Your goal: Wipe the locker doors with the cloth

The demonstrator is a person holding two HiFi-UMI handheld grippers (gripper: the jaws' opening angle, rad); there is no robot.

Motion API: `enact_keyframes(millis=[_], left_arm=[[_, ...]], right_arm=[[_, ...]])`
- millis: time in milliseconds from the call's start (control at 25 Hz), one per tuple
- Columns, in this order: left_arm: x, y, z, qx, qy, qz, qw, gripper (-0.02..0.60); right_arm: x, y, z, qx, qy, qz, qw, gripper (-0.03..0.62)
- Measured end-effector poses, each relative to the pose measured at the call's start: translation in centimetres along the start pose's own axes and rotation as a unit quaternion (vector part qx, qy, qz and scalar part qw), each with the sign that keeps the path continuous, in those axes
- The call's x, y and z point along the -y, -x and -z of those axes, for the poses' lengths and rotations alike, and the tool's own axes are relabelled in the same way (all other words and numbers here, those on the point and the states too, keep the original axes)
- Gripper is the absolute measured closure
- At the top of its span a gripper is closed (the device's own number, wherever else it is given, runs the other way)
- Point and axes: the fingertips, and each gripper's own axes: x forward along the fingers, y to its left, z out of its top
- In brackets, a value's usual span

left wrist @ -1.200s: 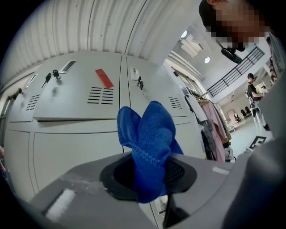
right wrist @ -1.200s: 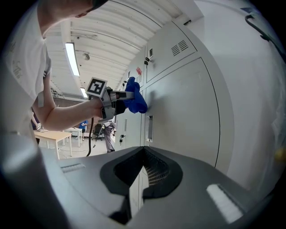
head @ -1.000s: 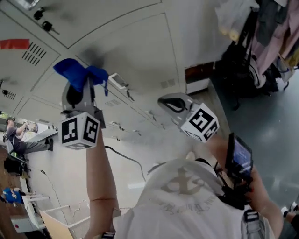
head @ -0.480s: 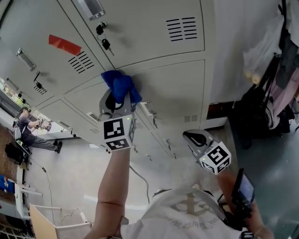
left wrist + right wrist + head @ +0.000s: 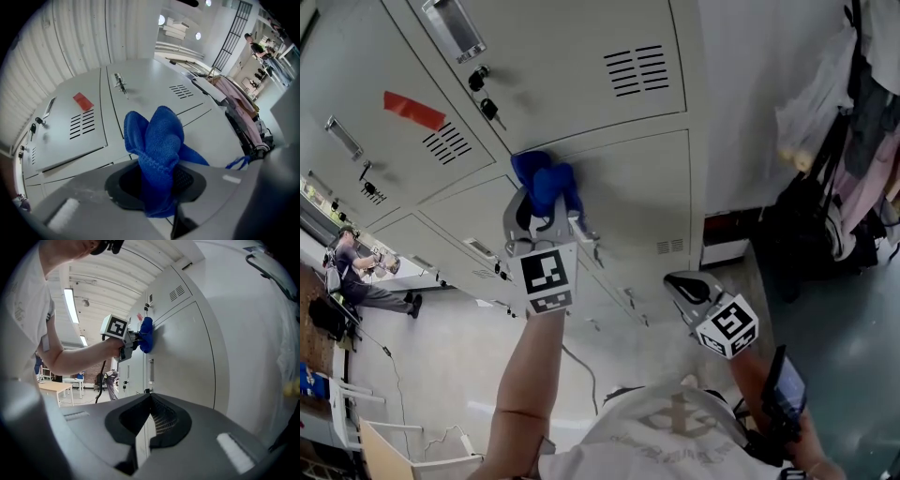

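Note:
A bunched blue cloth (image 5: pixel 546 183) is pressed against a grey locker door (image 5: pixel 637 187), near that door's upper left corner. My left gripper (image 5: pixel 546 203) is shut on the cloth, with the arm stretched up to it. In the left gripper view the cloth (image 5: pixel 157 140) bulges out from between the jaws of that gripper (image 5: pixel 157 177). My right gripper (image 5: pixel 675 281) hangs lower, to the right and away from the doors, shut with nothing in it. From the right gripper view (image 5: pixel 150 401) the cloth (image 5: pixel 146 333) touches the door (image 5: pixel 183 352).
The upper locker door has vents (image 5: pixel 637 70) and keys in its lock (image 5: pixel 489 108). A neighbouring door carries a red tag (image 5: pixel 414 110). Bags and clothes (image 5: pixel 848 141) hang to the right of the lockers. A person (image 5: pixel 352 272) sits far off at the left.
My left gripper has carried the cloth rightwards across the locker front to the lower door's upper corner. The head view has swung up the lockers. The right gripper stays low and shut.

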Motion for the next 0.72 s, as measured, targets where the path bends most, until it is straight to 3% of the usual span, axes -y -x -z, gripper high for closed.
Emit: enact_keyframes(millis=[720], left_arm=[[9.5, -2.0, -5.0, 0.022, -0.014, 0.086, 0.996, 0.462]], right_arm=[[2.2, 2.8, 0.5, 0.002, -0.011, 0.016, 1.0, 0.588]])
